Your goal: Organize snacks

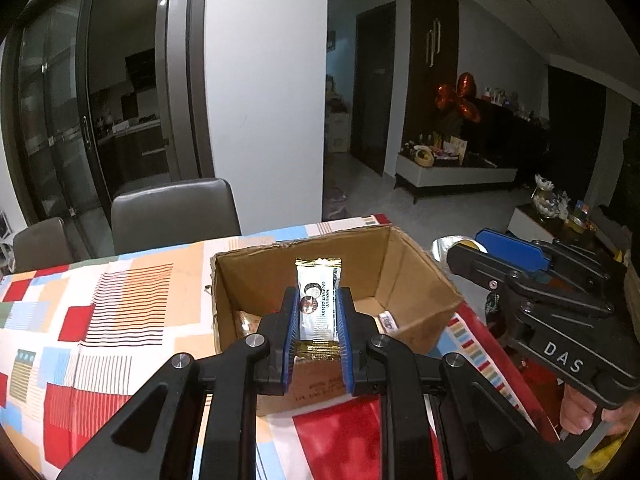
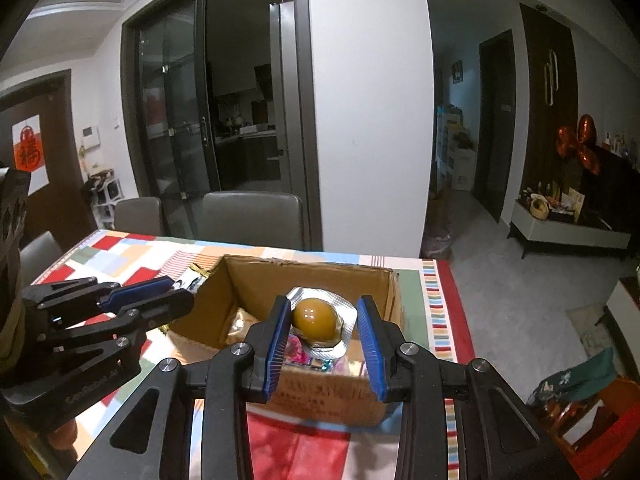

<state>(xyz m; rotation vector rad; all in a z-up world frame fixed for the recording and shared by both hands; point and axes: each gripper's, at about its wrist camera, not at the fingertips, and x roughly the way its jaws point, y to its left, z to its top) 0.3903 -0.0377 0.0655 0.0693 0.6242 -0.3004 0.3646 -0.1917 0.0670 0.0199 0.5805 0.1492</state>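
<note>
got my left gripper (image 1: 318,322) clamped on the candy bar (image 1: 319,304), right gripper (image 2: 323,334) pinching the jelly cup (image 2: 320,322), both over the box (image 2: 256,280), just gotta drop them in.

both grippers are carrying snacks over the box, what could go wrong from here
The left gripper pinches the candy packet low, so its tall top may tip or slip. The right gripper grips only the foil rim of the jelly cup; it could crumple and drop. Both hover over one small cardboard box, so they might collide.
</note>
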